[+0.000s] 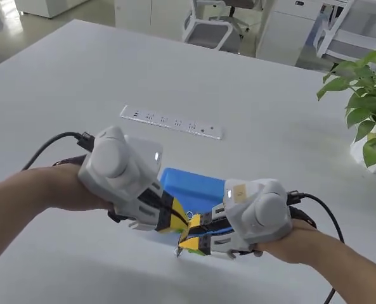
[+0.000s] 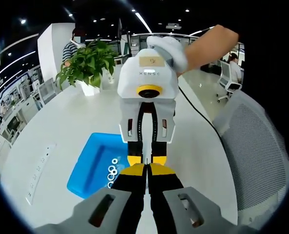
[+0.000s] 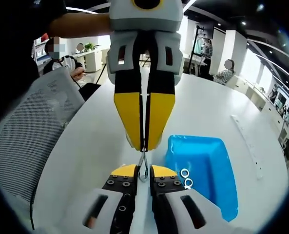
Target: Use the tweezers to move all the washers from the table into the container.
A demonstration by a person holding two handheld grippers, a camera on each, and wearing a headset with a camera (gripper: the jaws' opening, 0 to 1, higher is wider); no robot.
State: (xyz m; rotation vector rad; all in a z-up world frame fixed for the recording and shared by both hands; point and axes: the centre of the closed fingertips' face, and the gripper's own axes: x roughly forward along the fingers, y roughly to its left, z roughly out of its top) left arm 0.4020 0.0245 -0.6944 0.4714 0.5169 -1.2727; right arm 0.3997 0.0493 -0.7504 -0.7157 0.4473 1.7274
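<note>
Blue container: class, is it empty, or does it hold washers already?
Not empty. The blue container holds several washers on its floor, visible in both gripper views.

The container (image 3: 208, 150) is glossy plastic, the washers (image 3: 184, 172) and tweezers (image 3: 143, 168) bare metal, the table (image 3: 202, 105) smooth matt

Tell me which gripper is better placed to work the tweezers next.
Right, probably. The tweezers sit between the jaws of the right gripper, pointing forward, beside the blue container with washers in it. The left gripper, jaws shut, only meets their far end.
</note>
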